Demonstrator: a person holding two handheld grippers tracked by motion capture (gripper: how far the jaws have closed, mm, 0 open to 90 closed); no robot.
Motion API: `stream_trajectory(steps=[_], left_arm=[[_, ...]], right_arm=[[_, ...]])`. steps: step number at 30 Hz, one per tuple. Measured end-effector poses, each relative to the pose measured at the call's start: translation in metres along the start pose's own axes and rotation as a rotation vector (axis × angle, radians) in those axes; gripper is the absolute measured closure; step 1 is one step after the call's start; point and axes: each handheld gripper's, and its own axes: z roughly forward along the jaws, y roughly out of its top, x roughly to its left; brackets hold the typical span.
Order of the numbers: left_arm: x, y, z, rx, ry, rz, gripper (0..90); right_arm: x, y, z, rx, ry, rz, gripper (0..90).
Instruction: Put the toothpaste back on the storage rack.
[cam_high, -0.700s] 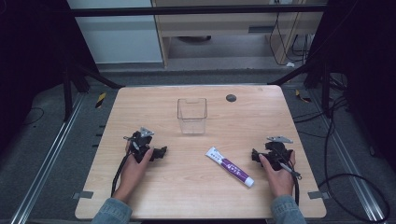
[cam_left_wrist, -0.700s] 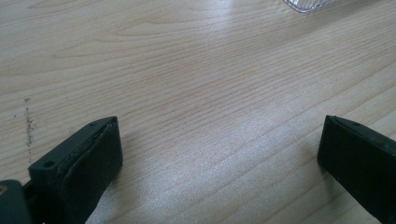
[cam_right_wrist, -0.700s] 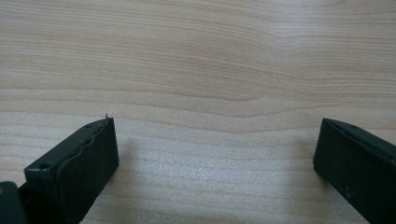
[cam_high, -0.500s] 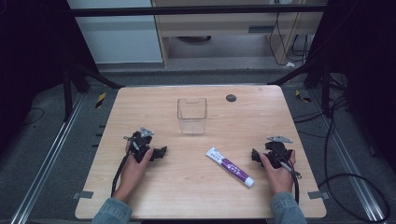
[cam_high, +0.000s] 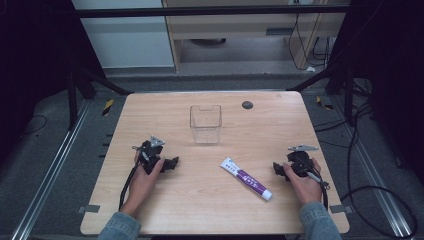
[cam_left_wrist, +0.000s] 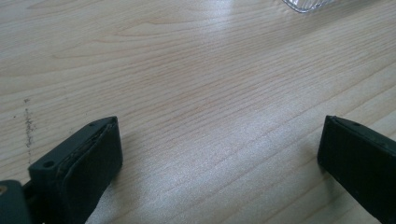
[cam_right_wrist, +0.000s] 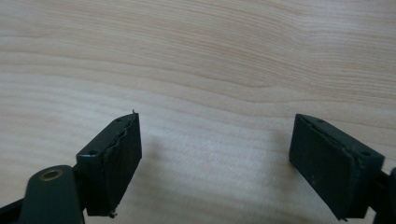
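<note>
Jaws on both of your grippers stand wide apart with nothing between them, only bare wood showing past the pads. Your right gripper rests on the counter just beside the toothpaste tube, which lies flat and slanted, cap end toward you. Your left gripper sits well apart from it, near the clear plastic container standing upright at mid-counter. If the tube is meant for that container, turn your right wrist so the jaws straddle its width, not its length, lower until the pads flank the body near its middle, and close gently so it doesn't squirt.
</note>
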Motion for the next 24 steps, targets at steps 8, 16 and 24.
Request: stream_trajectory(steps=[8,16,24], left_arm=[[0.000,0.000,0.000,0.000,0.000,0.000,0.0],[0.000,0.000,0.000,0.000,0.000,0.001,0.0],[0.000,0.000,0.000,0.001,0.000,0.000,0.0]], right_arm=[[0.021,0.005,-0.034,-0.017,0.033,-0.139,18.7],[0.053,0.013,-0.048,0.016,0.119,-0.228,18.4],[0.082,0.030,-0.044,0.067,0.180,-0.305,30.1]])
